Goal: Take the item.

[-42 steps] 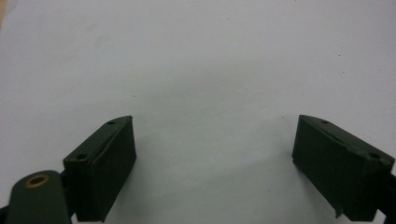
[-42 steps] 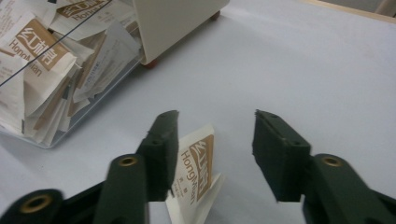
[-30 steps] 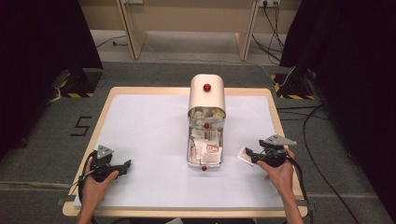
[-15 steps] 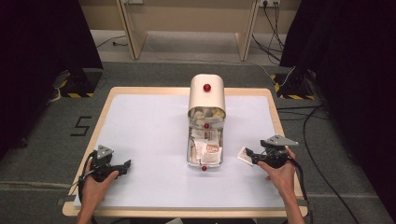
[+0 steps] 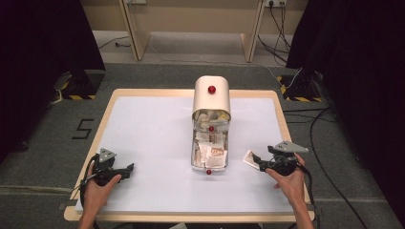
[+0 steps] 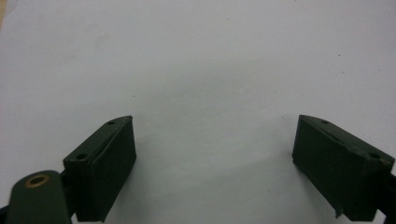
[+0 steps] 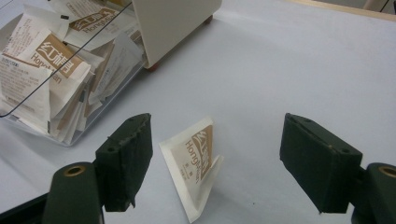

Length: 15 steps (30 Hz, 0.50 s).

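Nearest, the left gripper rests on the bench with jaws spread wide over bare surface. The right gripper has its jaws apart around a sachet lying flat between them, untouched. Farther off stands the sachet-filled clear drawer of the cream box.

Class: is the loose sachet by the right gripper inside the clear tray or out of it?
Out: the sachet lies on the table, between the right gripper's open jaws.
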Available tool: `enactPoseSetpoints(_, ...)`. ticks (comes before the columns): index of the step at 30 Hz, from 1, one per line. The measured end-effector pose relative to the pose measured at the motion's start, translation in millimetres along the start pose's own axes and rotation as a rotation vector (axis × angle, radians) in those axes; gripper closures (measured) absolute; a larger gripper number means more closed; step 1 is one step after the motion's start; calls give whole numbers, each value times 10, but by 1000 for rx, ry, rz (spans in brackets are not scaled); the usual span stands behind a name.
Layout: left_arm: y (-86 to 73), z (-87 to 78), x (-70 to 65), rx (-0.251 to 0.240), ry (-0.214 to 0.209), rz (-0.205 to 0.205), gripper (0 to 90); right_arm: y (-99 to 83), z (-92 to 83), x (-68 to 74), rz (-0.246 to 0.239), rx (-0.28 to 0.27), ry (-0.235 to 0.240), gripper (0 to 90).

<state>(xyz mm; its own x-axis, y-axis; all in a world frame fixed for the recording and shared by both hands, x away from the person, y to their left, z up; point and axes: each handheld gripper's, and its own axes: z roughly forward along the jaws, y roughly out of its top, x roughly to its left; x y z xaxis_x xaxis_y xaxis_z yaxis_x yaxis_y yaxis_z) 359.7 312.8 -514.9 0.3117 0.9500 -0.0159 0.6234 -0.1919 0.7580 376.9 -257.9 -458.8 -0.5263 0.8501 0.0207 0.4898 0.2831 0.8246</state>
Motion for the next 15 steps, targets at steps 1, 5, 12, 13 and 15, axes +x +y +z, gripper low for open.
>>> enactPoseSetpoints(1, 0, 0, 0, 0, 0, 0, 125, -4, -11, 9, 3, 0, 2, 262)
enactPoseSetpoints(5, 0, 0, 0, 0, 0, 0, 126, -17, -28, 22, -3, 4, 4, 262)
enactPoseSetpoints(12, 0, 0, 0, 0, 0, 0, 126, -82, -78, 47, -4, 9, 9, 262)
enactPoseSetpoints(13, 0, 0, 0, 0, 0, 0, 126, -93, -88, 47, 1, 10, 9, 262)
enactPoseSetpoints(15, 0, 0, 0, 0, 0, 0, 125, -117, -109, 44, 4, 9, 9, 262)
